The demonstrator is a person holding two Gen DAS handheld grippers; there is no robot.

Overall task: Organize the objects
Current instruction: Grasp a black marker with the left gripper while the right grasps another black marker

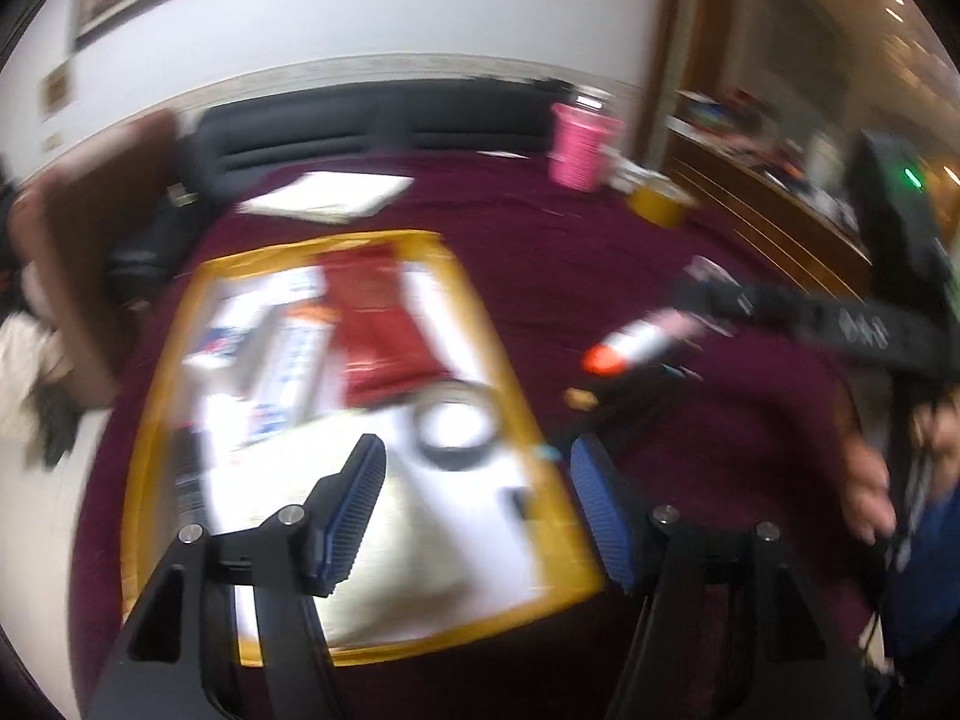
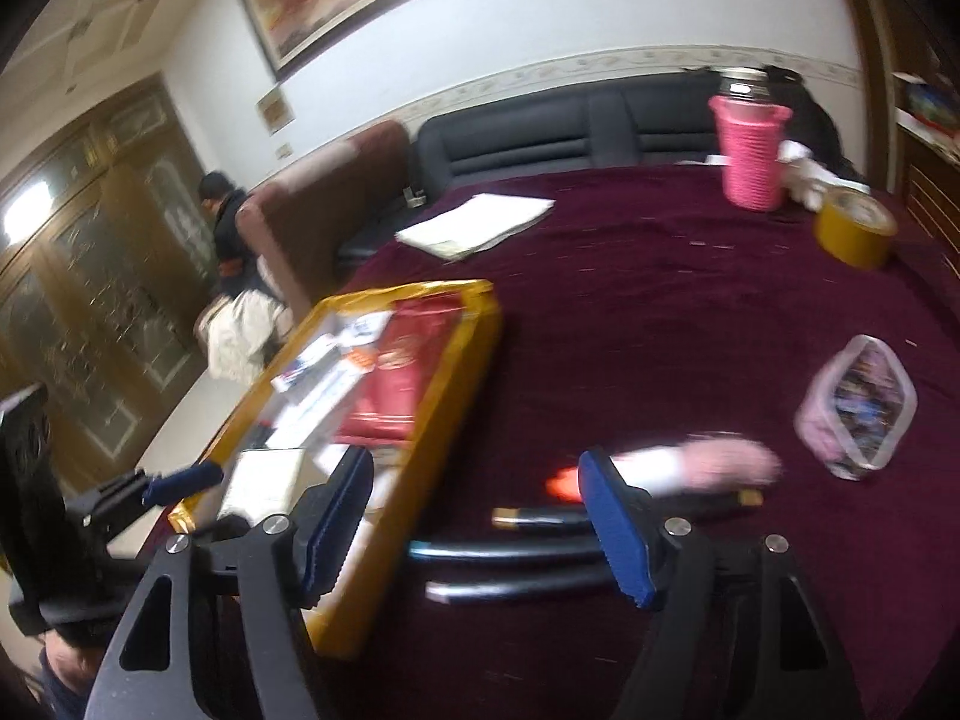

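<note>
- Right gripper (image 2: 477, 525) jaws apart, nothing between them; left gripper (image 1: 477, 507) likewise gaping, empty, over the yellow-rimmed tray (image 1: 474, 294).
- White tube with red cap (image 2: 660, 471) lies on the maroon cloth (image 2: 630, 300) just ahead of the right gripper, long axis crosswise, right of the tray; right hand nearer.
- Count: three dark pens (image 2: 516, 552), one tube, one tray, one clear plastic container (image 2: 858, 408).

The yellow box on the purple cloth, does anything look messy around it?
Yes. The shallow yellow-rimmed box holds most things, but a white tube with an orange tip and three dark pens lie loose on the maroon tablecloth beside it, not yet put away.
</note>
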